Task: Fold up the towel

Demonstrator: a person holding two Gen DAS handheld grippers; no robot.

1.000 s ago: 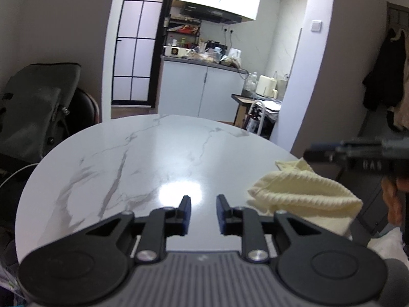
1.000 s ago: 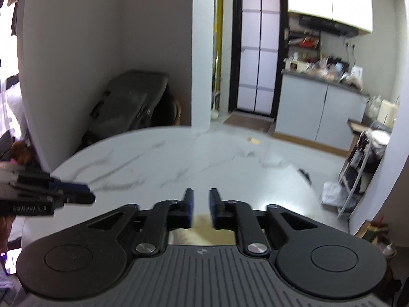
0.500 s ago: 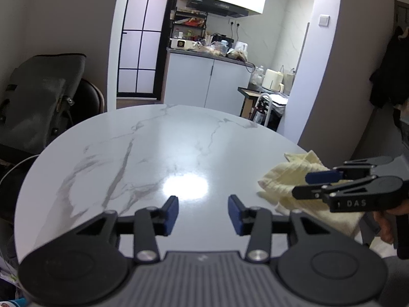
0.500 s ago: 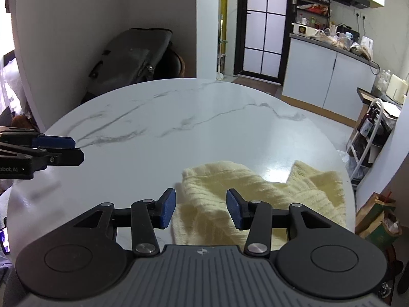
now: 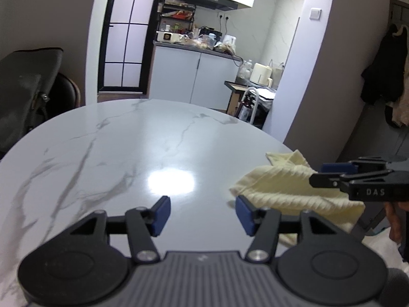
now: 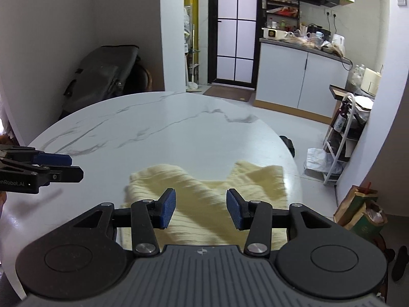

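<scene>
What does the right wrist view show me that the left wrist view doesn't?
Only the right wrist view: the right tool, open above the crumpled towel, the wire rack and paper bag on the floor. Only the left wrist view: the left tool, open over bare marble beside the towel's near corner, and the dark coats hanging on the wall. Both share the marble table, the towel at its right edge, the kitchen counter and glass door.

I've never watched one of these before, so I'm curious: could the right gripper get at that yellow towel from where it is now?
Probably yes. The right gripper is open and poised right over the crumpled towel on the marble table, with nothing between them. The left gripper is off to the side, not blocking.
</scene>
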